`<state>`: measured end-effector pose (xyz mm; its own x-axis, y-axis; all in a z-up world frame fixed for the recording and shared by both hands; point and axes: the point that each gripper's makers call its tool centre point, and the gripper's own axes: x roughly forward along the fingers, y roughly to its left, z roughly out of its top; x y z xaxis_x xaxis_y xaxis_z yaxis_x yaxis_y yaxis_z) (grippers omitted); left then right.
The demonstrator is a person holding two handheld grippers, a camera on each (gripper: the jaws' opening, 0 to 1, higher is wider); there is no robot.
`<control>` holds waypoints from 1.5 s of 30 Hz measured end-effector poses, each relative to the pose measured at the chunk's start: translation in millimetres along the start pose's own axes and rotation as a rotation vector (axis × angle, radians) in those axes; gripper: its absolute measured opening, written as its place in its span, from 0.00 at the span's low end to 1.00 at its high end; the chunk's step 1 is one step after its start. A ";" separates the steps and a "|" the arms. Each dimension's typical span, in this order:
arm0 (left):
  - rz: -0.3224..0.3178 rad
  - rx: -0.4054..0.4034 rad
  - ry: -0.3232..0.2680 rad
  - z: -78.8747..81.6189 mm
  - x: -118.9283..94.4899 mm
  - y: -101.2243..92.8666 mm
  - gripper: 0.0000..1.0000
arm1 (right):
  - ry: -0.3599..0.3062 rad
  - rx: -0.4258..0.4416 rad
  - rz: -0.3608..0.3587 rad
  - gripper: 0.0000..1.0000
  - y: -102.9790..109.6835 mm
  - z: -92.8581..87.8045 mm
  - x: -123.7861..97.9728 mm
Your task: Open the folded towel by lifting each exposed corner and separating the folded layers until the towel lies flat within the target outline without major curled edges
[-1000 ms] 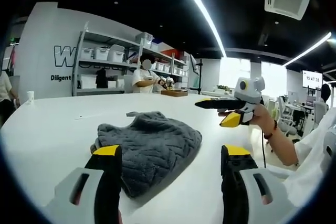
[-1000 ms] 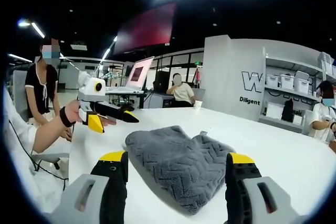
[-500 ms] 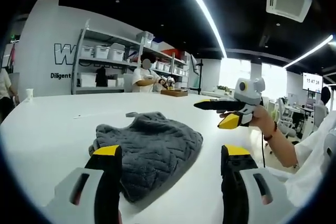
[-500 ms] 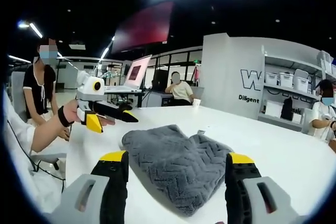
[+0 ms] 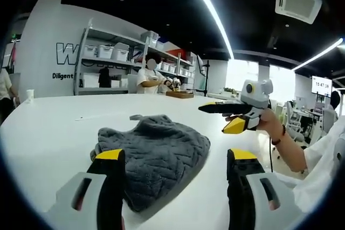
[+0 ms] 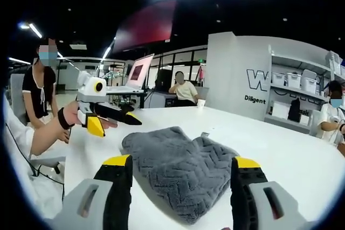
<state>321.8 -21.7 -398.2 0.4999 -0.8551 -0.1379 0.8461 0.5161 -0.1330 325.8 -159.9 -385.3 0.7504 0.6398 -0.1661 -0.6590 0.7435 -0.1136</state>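
**Folded towel waits, both grippers poised and empty**

The grey towel with a raised zigzag weave (image 5: 153, 157) lies folded in a soft heap on the white worktop (image 5: 54, 127), its layers still stacked and nothing yet opened out. A small tab or label (image 5: 135, 117) pokes out at its far edge in the left gripper view. I can make out no target outline on the worktop from here.

The left gripper (image 5: 175, 157), black with yellow tips, hangs over the towel's near edge with its jaws spread wide and nothing between them. The right gripper (image 6: 180, 162) sits likewise above the towel from the other side, jaws released and empty. Each one also shows up in the other's camera, held in the air well clear of the cloth by a hand (image 5: 269, 125).

As I read it, the step in hand is picking a first corner. Done well, that means choosing the topmost exposed corner rather than biting into the middle of the heap, pinching only a single layer, and lifting it outward and away while the other gripper pins the lower layers. Grabbing two layers at once would likely drag the whole bundle along the smooth surface.

Shelves with white bins (image 5: 105, 55) and several seated people stand in the background.
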 end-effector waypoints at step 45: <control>0.074 0.002 0.041 4.6 13.2 31.7 0.75 | 0.040 -0.001 -0.002 0.72 -14.3 -2.7 21.9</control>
<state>356.1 -16.9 -399.7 0.5532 -0.8117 -0.1873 0.8076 0.5777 -0.1185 351.5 -157.1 -389.9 0.7494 0.6296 -0.2049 -0.6572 0.7449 -0.1147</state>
